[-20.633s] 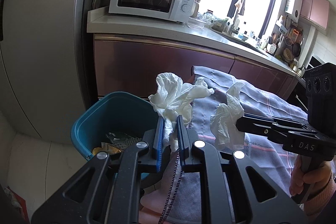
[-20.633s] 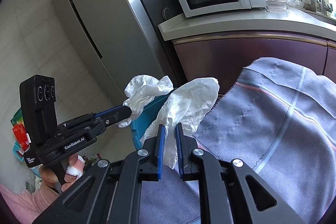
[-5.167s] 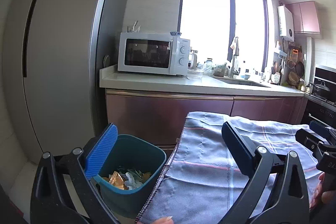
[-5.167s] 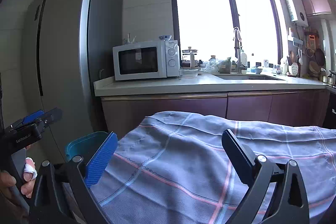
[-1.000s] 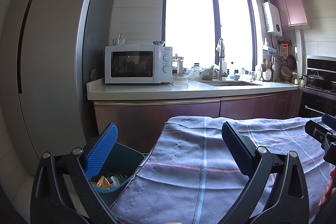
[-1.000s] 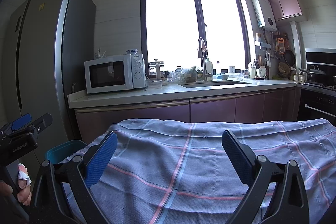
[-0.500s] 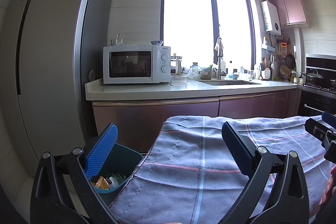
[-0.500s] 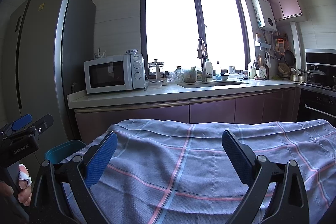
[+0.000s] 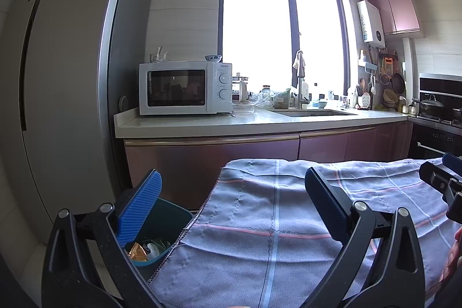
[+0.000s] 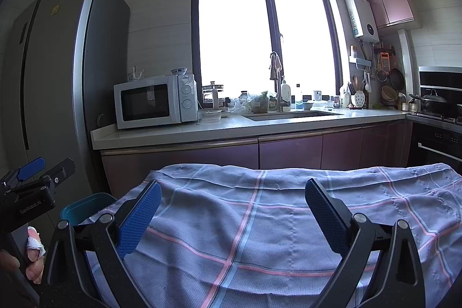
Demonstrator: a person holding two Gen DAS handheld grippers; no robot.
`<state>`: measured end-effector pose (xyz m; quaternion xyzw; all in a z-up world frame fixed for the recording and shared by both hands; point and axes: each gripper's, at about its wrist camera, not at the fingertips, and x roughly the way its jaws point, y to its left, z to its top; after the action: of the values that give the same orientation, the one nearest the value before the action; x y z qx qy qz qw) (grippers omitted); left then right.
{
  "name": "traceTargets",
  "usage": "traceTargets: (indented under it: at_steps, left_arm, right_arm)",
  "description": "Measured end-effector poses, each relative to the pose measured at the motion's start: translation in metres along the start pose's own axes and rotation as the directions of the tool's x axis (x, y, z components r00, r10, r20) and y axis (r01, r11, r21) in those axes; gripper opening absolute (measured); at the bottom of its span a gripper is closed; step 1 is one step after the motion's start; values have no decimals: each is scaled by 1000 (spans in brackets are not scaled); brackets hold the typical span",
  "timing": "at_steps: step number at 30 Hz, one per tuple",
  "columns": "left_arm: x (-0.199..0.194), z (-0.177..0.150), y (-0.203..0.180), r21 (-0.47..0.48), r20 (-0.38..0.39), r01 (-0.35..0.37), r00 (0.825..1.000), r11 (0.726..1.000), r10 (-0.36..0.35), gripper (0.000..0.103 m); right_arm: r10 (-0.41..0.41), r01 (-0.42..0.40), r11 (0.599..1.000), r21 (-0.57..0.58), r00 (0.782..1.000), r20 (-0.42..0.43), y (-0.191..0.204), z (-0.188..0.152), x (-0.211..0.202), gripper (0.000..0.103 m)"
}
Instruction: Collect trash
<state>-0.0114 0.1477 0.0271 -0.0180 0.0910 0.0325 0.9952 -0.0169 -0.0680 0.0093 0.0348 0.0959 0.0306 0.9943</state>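
Two grippers, both held level over a table draped in a grey-blue checked cloth [image 10: 260, 224], neither holding anything. Left gripper [image 9: 231, 201] has its blue-padded fingers [image 9: 140, 207] spread wide; it also shows from the side at the left edge of the right wrist view, gripped by a hand [image 10: 31, 256] with a bandaged fingertip. Right gripper [image 10: 231, 210] is likewise spread wide, pads well apart above the cloth; its tip enters the right edge of the left wrist view. Teal trash bin [image 9: 167, 221] stands on the floor just beside the table's left edge, partly behind the left gripper's finger. Inside it lies trash [image 9: 147, 248]: an orange scrap, something pale, a bit of green; details too small to tell. From the right wrist view only the bin's rim shows. Behind: white microwave [image 9: 184, 87] on the counter [image 9: 202, 127], tall refrigerator [image 9: 66, 82] to its left, sink [image 10: 291, 115] under a bright window.
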Motion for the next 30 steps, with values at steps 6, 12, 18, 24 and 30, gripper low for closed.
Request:
traceTargets:
  at_steps: [6,12,18,24,30]
  left_arm:
    - [1,0,0,2,2,1,1000,1000,-1,98]
    - [2,1,0,2,2,2,1000,1000,-2,98]
    - [4,1,-5,17,6,12,1000,1000,-12,98]
    - [9,1,-21,57,0,67,998,996,-67,98]
    - [39,-1,-40,65,-98,132,987,989,-126,98]
  right_arm:
    - [-5,5,1000,3,1000,0,-1,0,0,96]
    - [-10,10,1000,6,1000,-5,-1,-1,0,96]
    - [-12,12,1000,10,1000,-9,-3,-2,2,96]
    - [-25,25,1000,17,1000,-17,-9,-3,4,96]
    - [-58,60,997,42,997,-42,-28,-7,8,96]
